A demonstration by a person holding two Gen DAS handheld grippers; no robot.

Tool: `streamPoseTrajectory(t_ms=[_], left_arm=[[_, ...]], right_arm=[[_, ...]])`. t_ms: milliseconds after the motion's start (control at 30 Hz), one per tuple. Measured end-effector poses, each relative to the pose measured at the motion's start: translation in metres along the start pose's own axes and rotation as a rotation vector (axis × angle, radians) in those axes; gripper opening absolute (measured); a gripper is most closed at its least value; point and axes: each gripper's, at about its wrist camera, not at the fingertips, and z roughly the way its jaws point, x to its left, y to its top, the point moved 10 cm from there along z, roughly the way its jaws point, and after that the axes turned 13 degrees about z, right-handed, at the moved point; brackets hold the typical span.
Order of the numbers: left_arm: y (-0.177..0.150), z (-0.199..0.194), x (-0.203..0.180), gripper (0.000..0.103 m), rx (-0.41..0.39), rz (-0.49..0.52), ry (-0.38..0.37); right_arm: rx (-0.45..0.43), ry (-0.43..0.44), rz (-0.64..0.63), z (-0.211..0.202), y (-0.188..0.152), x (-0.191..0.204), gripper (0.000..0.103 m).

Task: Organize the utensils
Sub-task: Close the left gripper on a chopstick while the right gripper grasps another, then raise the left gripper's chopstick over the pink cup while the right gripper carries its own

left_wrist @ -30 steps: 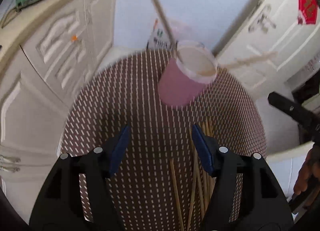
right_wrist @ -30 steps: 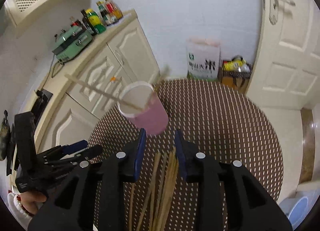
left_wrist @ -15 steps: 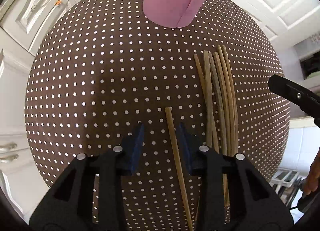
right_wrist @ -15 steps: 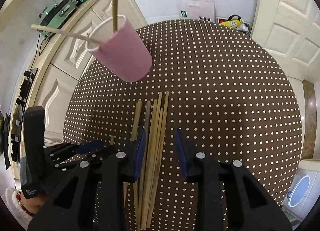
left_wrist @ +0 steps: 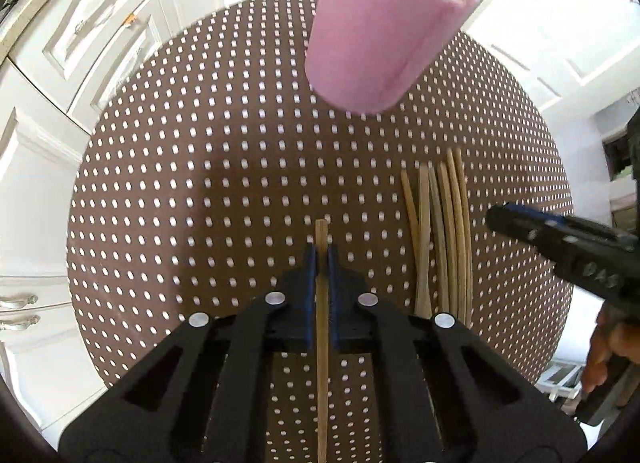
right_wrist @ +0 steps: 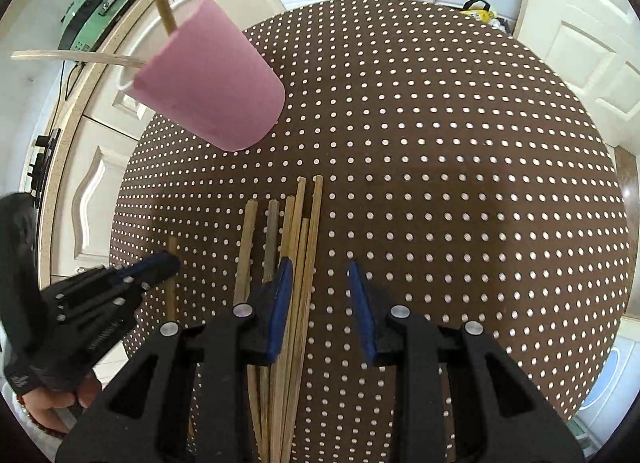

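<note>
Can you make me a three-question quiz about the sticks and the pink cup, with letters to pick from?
1. Where do the loose chopsticks lie?
A. inside the cup
B. flat on the dotted table
C. on the floor

2. What colour is the cup?
A. pink
B. green
C. blue

3. What is the left tool doing?
A. hanging wide open over nothing
B. squeezing the cup
C. shut on a single chopstick

Answers:
1 B, they lie side by side on the brown tabletop.
2 A, its wall is pink with a white rim.
3 C, both blue pads press on that one stick.
</note>
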Motion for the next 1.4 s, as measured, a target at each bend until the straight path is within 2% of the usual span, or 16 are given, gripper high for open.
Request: streamPoseTrajectory(t_ms=[200, 367, 433, 600, 733, 900, 1400], left_arm=[[0.014, -0.006, 0.005, 0.006, -0.025, -0.023, -0.013], [0.013, -0.008, 0.004, 0.006, -0.03, -0.034, -0.016], [0.009, -0.009, 0.015, 0.006, -0.032, -0.038, -0.018], [0.006, -0.011, 0.016, 0.006, -0.038, -0.041, -0.024], [0.009, -0.022, 0.009, 0.006, -0.061, -0.036, -0.033], [0.019, -0.048, 0.007, 0.006, -0.11, -0.025, -0.045], [0.051, -0.161, 0.002, 0.006, -0.349, 0.006, -0.077]], right_arm=[[0.028, -0.048, -0.042, 0.017, 0.006, 0.001, 0.016], [0.038, -0.063, -0.058, 0.025, 0.009, 0.005, 0.013], [0.041, -0.078, -0.067, 0.027, 0.01, 0.006, 0.013], [0.029, -0.133, -0.108, 0.031, 0.013, 0.008, 0.005], [0.031, -0.111, -0.088, 0.03, 0.014, 0.006, 0.005], [-0.028, -0.036, -0.042, 0.001, 0.024, 0.011, 0.004], [-0.278, 0.108, -0.102, -0.117, 0.038, 0.077, 0.004]])
